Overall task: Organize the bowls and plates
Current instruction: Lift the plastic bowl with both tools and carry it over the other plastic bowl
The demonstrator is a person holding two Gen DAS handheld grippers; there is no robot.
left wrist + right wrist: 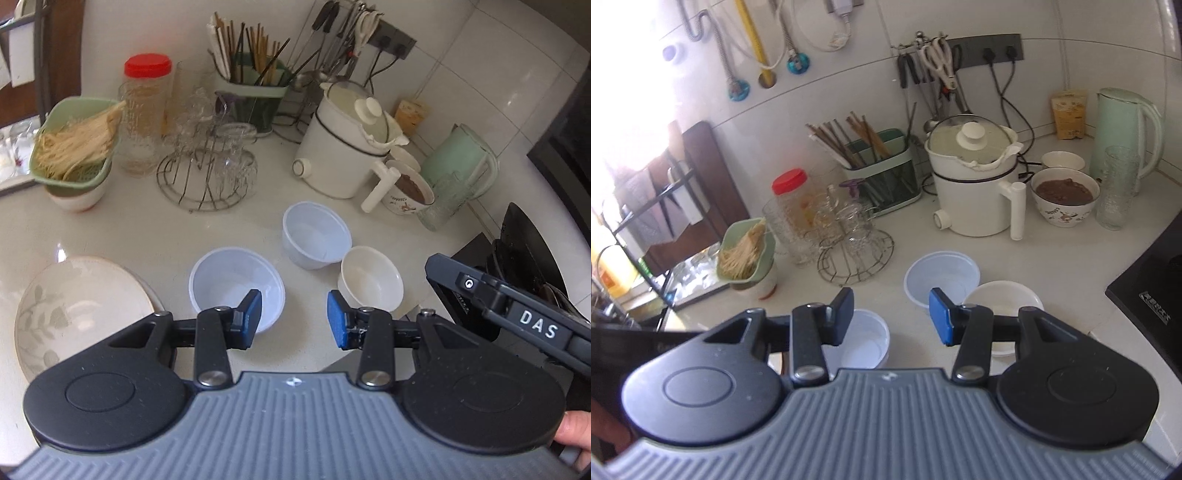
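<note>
Three empty bowls stand close together on the white counter point(166, 229). The nearest is a white plastic bowl point(236, 284) point(868, 343). Behind it is a second plastic bowl point(316, 234) point(942, 277), and to the right a cream ceramic bowl point(371, 280) point(1001, 302). A leaf-patterned plate point(74, 306) lies at the left. My left gripper point(295, 319) hangs open just above the nearest bowl's right rim, holding nothing. My right gripper point(892, 314) is open and empty over the gap between the bowls. Its black housing point(517, 314) shows at the right in the left wrist view.
Behind the bowls stand a white electric pot point(343, 147), a bowl of brown food point(1065, 201), a green kettle point(1123, 133), a tall glass point(1117, 186) and a wire rack of glasses point(210, 173). A green basket of noodles point(77, 144) sits left; a black stove point(1145, 295) is right.
</note>
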